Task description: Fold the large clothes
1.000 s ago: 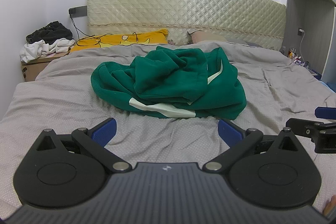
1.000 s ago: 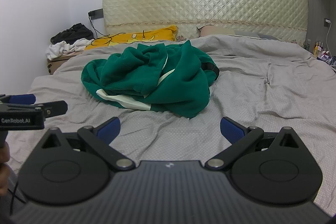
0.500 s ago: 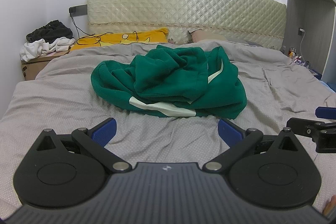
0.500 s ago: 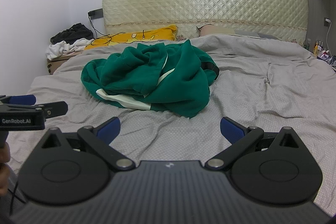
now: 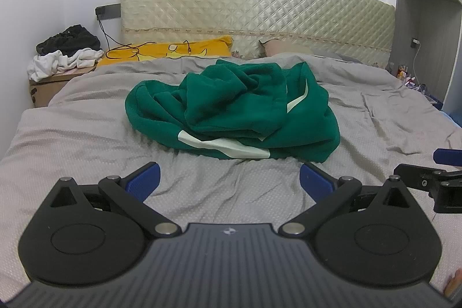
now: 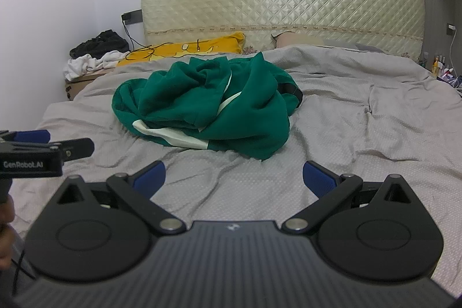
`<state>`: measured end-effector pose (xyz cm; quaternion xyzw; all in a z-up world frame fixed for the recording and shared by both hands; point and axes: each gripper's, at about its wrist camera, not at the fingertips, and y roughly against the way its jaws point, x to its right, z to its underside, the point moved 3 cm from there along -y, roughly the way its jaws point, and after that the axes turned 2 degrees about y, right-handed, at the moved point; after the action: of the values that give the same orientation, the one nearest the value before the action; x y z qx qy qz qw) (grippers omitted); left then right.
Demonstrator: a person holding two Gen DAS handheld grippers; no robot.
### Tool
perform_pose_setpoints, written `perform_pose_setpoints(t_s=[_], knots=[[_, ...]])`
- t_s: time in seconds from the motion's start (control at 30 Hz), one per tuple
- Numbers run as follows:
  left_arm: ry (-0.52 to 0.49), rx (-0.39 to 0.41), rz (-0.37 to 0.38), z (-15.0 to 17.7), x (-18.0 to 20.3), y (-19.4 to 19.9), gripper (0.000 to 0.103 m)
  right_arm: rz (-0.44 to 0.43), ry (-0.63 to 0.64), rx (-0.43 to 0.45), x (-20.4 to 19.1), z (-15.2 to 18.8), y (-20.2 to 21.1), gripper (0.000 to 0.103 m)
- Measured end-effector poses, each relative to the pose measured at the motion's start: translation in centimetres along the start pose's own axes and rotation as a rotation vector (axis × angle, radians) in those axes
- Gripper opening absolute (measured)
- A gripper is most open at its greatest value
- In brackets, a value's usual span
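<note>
Lying crumpled in the middle of the bed [image 5: 86, 140], the green garment [image 5: 231, 111] shows only a heap of folds with pale stripes, so its sleeves, hem and exact kind cannot be made out; it looks like a sweatshirt or track top, and a dark band shows on its far side only in the right wrist view. The bed is cut off by the lower edge of both views, under the black gripper bodies. Nothing has shifted since the earlier frames: the garment keeps the same folds and both grippers sit where they were.

The grey, dotted bedcover is wrinkled around the garment. Behind the garment stands the quilted cream headboard [image 5: 254, 13] against a white wall, with a yellow pillow [image 5: 173, 51] and a cable on it between garment and headboard. Left of the garment, beyond the bed's edge, a cardboard box [image 5: 49, 85] carries a pile of white and black clothes [image 5: 66, 54].

The left gripper [image 5: 229, 178] hangs short of the garment, its blue fingers [image 5: 144, 181] spread wide and holding nothing. The right gripper [image 6: 234, 176] is likewise spread apart and empty, near the garment's front edge without touching it.
</note>
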<state>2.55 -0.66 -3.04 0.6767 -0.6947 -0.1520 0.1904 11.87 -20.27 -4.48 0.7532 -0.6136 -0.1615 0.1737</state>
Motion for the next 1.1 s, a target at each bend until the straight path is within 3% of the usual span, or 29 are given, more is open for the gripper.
perform_pose_setpoints(t_s=[0.3,0.5,0.7,0.87,1.1], knots=[[0.005,-0.012,-0.001,0.2,-0.1,-0.4,0.103,0.003,-0.01,0.01,0.1,-0.1,-0.1,0.103],[0.034,-0.009,-0.007,-1.0,-0.8,-1.9,0.103,0.07,-0.018,-0.001,0.4,-0.7,-1.2,0.103],[0.125,-0.033,-0.005,-4.2,-2.7,-5.1,0.103,-0.009,-0.104,0.009,1.3,-4.2,-3.2,0.103],[0.201,-0.056,0.008,-6.6,-4.5,-9.4,0.103,-0.085,-0.147,0.004,1.3,-7.1,-7.6,0.103],[0.244,-0.094,-0.008,-5.4,-7.1,-15.8,0.103,-0.184,-0.139,0.031,-0.5,-10.1,-14.9,0.092]])
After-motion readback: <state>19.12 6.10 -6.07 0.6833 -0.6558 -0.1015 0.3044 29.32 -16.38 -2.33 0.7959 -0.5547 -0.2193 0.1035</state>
